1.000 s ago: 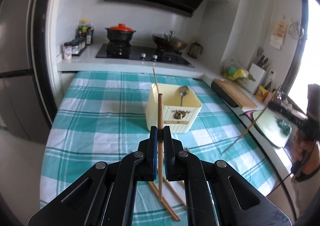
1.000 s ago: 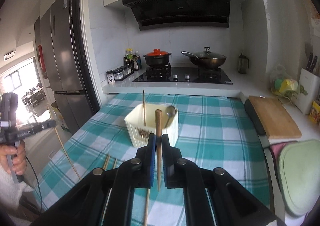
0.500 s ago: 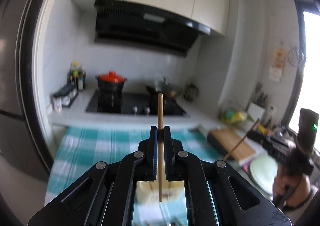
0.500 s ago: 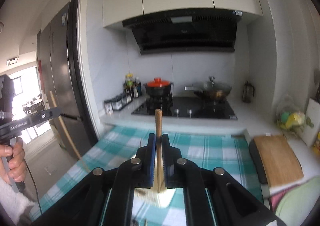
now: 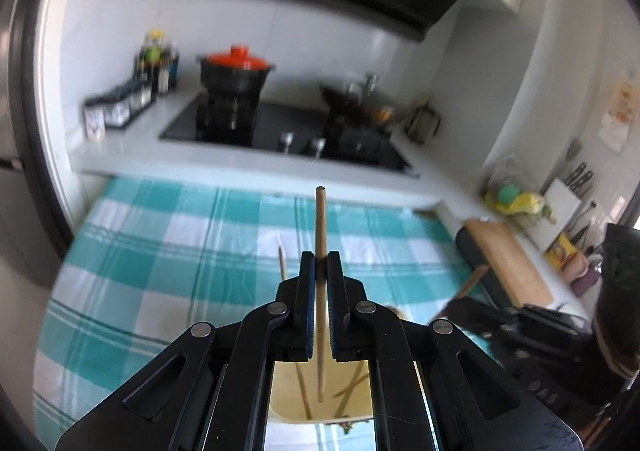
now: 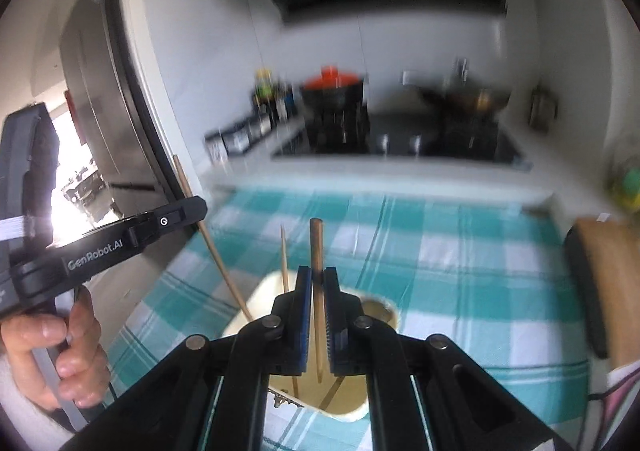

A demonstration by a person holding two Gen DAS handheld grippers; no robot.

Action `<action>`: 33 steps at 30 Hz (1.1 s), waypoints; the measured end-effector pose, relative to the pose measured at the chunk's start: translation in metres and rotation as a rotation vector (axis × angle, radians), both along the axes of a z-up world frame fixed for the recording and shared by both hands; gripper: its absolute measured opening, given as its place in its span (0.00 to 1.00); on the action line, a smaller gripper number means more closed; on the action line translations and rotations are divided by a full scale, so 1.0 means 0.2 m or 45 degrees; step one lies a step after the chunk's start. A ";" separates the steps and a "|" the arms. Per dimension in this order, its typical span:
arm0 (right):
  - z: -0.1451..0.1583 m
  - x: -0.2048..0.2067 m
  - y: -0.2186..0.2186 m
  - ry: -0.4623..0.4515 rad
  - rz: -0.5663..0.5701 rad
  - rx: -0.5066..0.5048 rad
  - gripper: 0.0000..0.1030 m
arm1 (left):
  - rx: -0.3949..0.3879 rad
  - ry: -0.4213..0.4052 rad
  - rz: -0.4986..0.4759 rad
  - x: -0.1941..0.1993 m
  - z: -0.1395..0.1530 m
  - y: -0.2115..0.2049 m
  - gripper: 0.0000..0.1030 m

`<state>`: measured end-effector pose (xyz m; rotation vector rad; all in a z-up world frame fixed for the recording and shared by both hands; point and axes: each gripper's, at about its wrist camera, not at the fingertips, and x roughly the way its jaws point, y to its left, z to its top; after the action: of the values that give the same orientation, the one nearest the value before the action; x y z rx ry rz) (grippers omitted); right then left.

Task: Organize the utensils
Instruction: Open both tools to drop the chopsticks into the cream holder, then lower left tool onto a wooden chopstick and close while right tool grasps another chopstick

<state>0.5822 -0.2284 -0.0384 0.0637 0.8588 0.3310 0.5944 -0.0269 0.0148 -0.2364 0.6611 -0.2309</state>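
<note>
Over the cream holder (image 6: 260, 291) on the checked counter (image 5: 160, 271) I've got two chopsticks in the air, one per side. My left hand-held gripper (image 5: 318, 263) is clamped on one chopstick (image 5: 320, 219), upright, tip down inside the holder (image 5: 288, 391). My right hand-held gripper (image 6: 316, 279) is clamped on the other chopstick (image 6: 316, 247), same pose. In the holder: one upright chopstick (image 6: 284, 255), plus two leaning sticks low down, blurred.
</note>
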 end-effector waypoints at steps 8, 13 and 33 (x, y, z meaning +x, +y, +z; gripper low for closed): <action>-0.23 0.14 0.04 0.131 -0.021 -0.023 0.14 | 0.040 0.191 -0.064 0.14 -0.21 -0.11 0.06; -0.10 0.09 0.03 0.038 -0.052 -0.015 0.33 | 0.017 0.209 -0.061 0.06 -0.16 -0.06 0.33; -0.35 -1.53 -0.34 -0.054 -0.110 -0.483 0.53 | 0.378 0.308 0.025 -1.46 -0.71 0.39 0.83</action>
<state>0.2767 -0.2966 -0.1089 -0.2573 0.8614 0.0839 0.3029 0.0518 -0.1273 0.0158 0.9223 -0.0835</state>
